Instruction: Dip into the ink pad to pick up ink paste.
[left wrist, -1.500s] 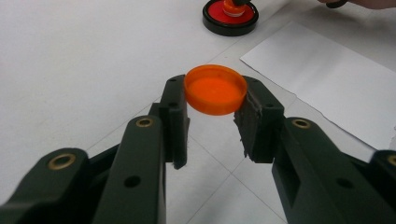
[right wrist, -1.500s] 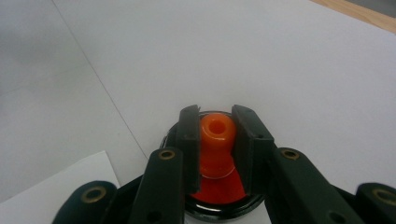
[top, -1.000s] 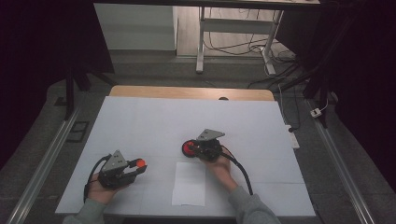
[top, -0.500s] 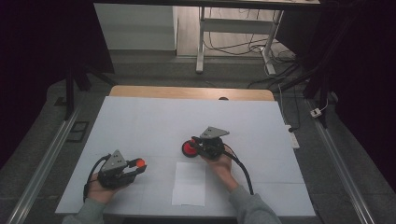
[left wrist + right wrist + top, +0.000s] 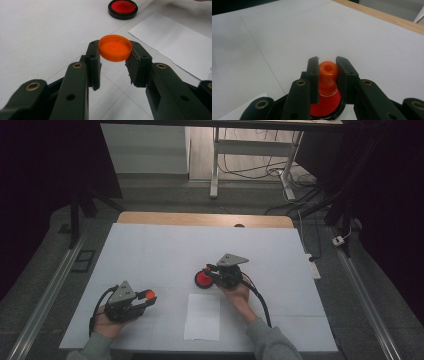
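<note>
Left hand (image 5: 107, 322): it is resting on the white table cover (image 5: 160, 250) near the front left corner, wrapped around the left gripper (image 5: 145, 296), with the cable looping round the outside of the hand.
Left gripper: it is pointing toward the middle of the table and lying low over the cover; in the left gripper view its two black jaws are pinching an orange cap (image 5: 115, 47) by its rim from both sides.
Orange cap: it is sitting level between the pads with its open side facing up, held clear of the cover, and in the high view it is showing as an orange spot (image 5: 149, 294) at the gripper's tip.
Sheet of paper (image 5: 202, 316): it is lying flat on the cover between the two hands, near the front edge, apart from both grippers.
Ink pad (image 5: 203, 279): this round black dish with a red inside is sitting on the cover just behind the sheet, directly under the right gripper's tip.
Right gripper (image 5: 212, 270): it is pointing left, and in the right gripper view its jaws are closing tight on the neck of an orange stamp (image 5: 328, 75).
Orange stamp: it is standing over the red of the ink pad (image 5: 324, 108); whether it is touching the red I cannot tell.
Right hand (image 5: 239, 292): it is holding the gripper from behind, the grey sleeve coming in from the bottom edge.
</note>
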{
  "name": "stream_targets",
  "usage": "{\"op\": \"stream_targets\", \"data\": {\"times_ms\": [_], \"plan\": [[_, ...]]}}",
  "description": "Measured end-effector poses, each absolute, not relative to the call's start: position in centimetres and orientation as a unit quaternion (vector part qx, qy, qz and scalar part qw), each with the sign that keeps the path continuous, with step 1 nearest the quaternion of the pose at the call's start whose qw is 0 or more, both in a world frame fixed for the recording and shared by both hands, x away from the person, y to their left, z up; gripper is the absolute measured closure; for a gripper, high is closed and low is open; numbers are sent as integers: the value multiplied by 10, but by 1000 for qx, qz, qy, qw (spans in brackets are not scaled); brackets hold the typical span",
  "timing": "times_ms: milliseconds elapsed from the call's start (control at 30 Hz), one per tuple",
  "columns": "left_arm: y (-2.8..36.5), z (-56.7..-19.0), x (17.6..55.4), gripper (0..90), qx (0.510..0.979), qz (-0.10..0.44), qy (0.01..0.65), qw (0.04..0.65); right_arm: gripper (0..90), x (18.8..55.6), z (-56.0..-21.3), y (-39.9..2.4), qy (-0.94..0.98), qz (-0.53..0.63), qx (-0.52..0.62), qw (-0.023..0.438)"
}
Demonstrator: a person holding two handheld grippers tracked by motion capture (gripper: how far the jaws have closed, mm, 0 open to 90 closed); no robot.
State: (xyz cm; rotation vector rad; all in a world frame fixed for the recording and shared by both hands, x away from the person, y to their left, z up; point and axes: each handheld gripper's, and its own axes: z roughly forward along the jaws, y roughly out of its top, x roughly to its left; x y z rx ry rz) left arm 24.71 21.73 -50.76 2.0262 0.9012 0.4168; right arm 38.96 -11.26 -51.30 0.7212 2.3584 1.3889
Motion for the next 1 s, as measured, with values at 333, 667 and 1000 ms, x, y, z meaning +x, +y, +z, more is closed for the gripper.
{"op": "stream_targets", "data": {"times_ms": [333,667,1000], "plan": [[218,-508,248,646,811,165,362,428,722,393,-523,-106,832,471,250,151],[218,-509,248,646,812,165,362,427,722,392,-526,-102,844,454,241,152],[218,-508,248,646,811,166,363,427,724,391,-528,-102,843,455,243,155]]}}
